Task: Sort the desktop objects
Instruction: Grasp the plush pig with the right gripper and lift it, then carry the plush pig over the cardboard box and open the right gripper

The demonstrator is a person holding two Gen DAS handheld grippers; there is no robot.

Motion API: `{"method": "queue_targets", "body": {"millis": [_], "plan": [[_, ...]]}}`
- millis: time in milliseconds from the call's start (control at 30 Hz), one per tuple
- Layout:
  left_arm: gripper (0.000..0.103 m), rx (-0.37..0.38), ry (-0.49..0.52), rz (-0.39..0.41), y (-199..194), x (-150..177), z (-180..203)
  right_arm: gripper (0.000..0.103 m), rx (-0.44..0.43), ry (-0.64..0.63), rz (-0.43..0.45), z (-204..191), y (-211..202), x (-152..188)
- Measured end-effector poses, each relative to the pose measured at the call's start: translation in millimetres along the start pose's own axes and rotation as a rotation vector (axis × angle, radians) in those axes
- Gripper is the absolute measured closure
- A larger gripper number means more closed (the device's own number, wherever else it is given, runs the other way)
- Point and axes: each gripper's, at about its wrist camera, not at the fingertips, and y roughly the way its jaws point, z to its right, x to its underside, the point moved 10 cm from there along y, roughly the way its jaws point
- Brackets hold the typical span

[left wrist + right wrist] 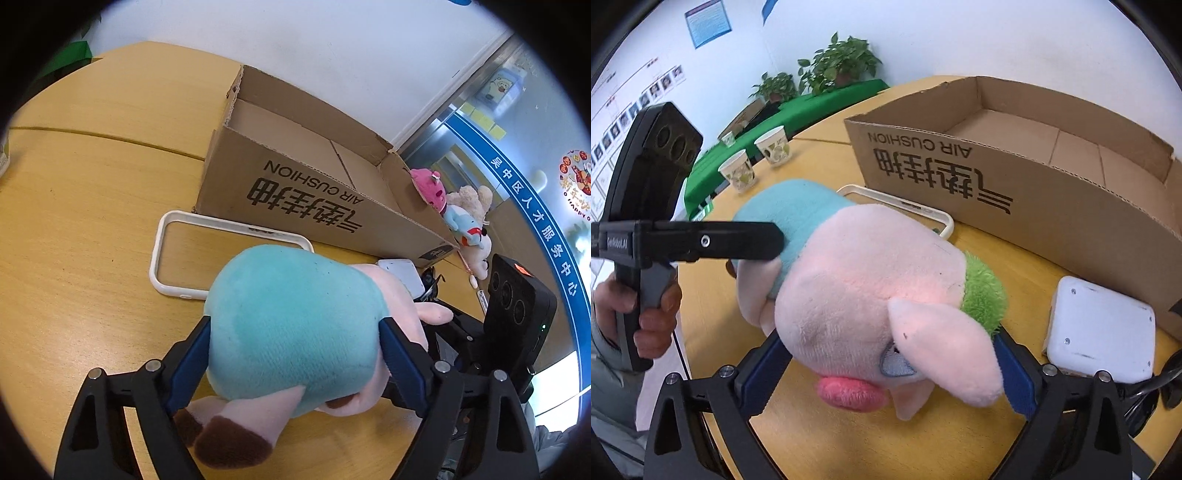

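Note:
A plush pig [295, 325] with a teal body, pink head and brown hooves is held between both grippers above the wooden table. My left gripper [293, 350] is shut on its teal body. My right gripper [886, 365] is shut on its pink head [871, 291], by the green collar. The left gripper also shows in the right wrist view [750, 240], reaching in from the left. An open cardboard box [314, 192] marked AIR CUSHION stands just behind the pig, also in the right wrist view [1034, 184]; what shows of its inside holds nothing.
A white rectangular frame [162, 251] lies flat before the box. A white square device [1100, 332] and black cables sit at the right. Small plush toys [461, 218] lie past the box's right end. Two paper cups [738, 171] stand at the far left.

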Motion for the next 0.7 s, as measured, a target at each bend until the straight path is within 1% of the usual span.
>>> {"method": "queue_targets", "body": {"millis": [133,200,300,367,467,600,700], "plan": [[0.019,-0.022,0.03,0.012,-5,-6,10,0.012,0.01,0.018,0.017,-1,-1,-4],[0.02,-0.037,0.082,0.036,-13,-16,24,0.016,-0.005,0.025,0.034,-2,-6,-10],[0.02,-0.046,0.149,0.083,-24,-37,47,0.016,0.014,0.014,0.091,1,-25,-25],[0.02,-0.032,0.202,0.134,-34,-58,68,0.016,0.036,0.014,0.137,7,-44,-40],[0.02,0.009,0.283,0.21,-48,-93,103,0.016,0.093,0.001,0.223,17,-84,-69],[0.019,0.057,0.408,0.321,-73,-143,158,0.016,0.184,-0.042,0.348,34,-148,-114],[0.019,0.115,0.474,0.408,-97,-181,195,0.016,0.265,-0.094,0.427,42,-197,-150]]}}
